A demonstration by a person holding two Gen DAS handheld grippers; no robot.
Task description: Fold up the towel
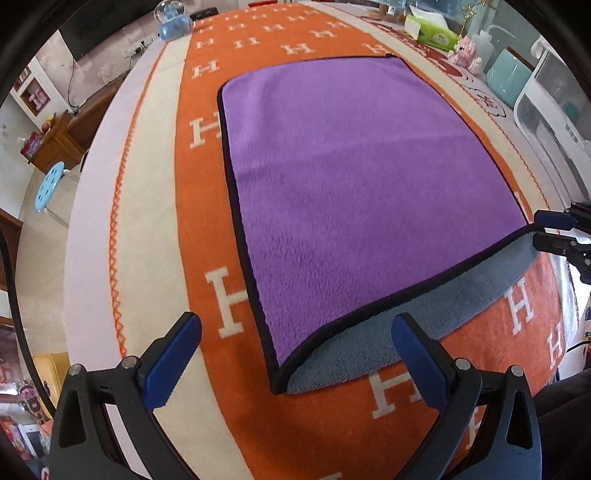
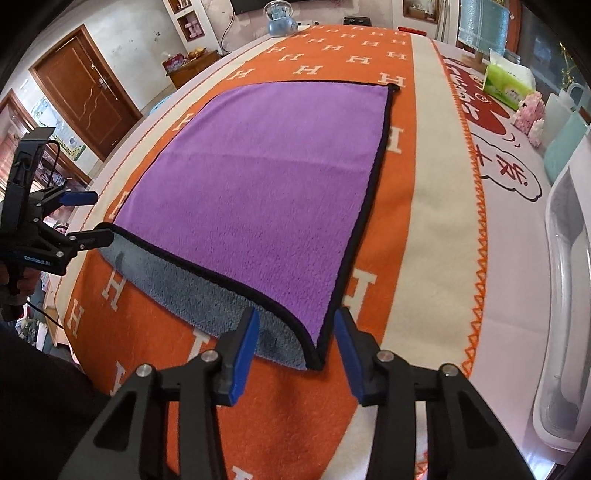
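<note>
A purple towel [image 1: 351, 177] with a black hem and a grey underside [image 1: 424, 317] lies spread on the orange cloth; it also shows in the right wrist view [image 2: 258, 192]. Its near edge is curled up, showing grey [image 2: 207, 295]. My left gripper [image 1: 295, 339] is open, its jaws either side of the towel's near left corner. My right gripper [image 2: 295, 332] is open around the near right corner. In the left wrist view the right gripper [image 1: 543, 229] sits at the towel's right corner. In the right wrist view the left gripper [image 2: 92, 218] sits at the left corner.
The table carries an orange cloth with white H letters [image 1: 207, 133] and cream borders. A green tissue pack [image 2: 509, 81], pink toy [image 2: 532, 118], white plastic bin [image 2: 569, 295] and bottles stand along the right. A glass globe [image 2: 280, 18] stands at the far end.
</note>
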